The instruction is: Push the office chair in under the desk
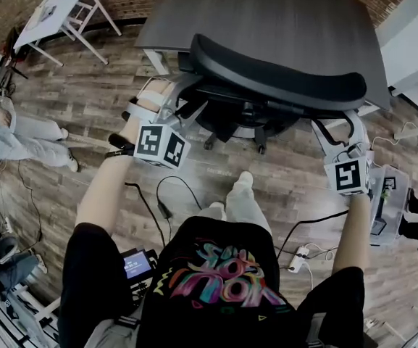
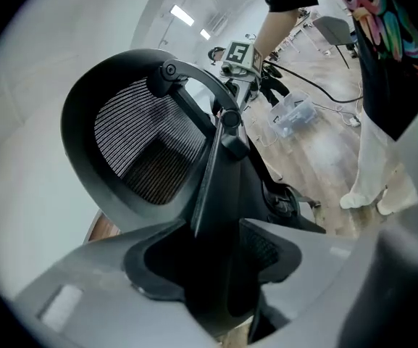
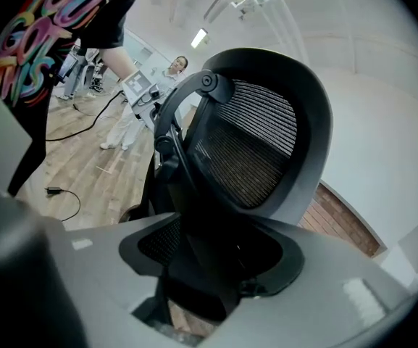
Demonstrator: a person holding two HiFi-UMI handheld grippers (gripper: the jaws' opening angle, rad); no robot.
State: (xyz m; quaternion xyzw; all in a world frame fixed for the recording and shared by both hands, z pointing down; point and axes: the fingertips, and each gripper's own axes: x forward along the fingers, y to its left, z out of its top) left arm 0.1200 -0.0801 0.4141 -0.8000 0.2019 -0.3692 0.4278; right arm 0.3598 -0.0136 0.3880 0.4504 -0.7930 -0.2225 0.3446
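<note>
While left tool [image 2: 212, 259] and right tool [image 3: 210, 256] grip it, office chair [image 1: 281, 78] sits between

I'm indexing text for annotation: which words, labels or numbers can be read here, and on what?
Nothing reads clearly.
Colourful lettering on the person's black T-shirt: too stylised and distorted to read.
Blue screen of the black device at the waist: too small.
White marker cubes, left and right: black square patterns, no words.
Black mesh office chair: no label visible.
</note>
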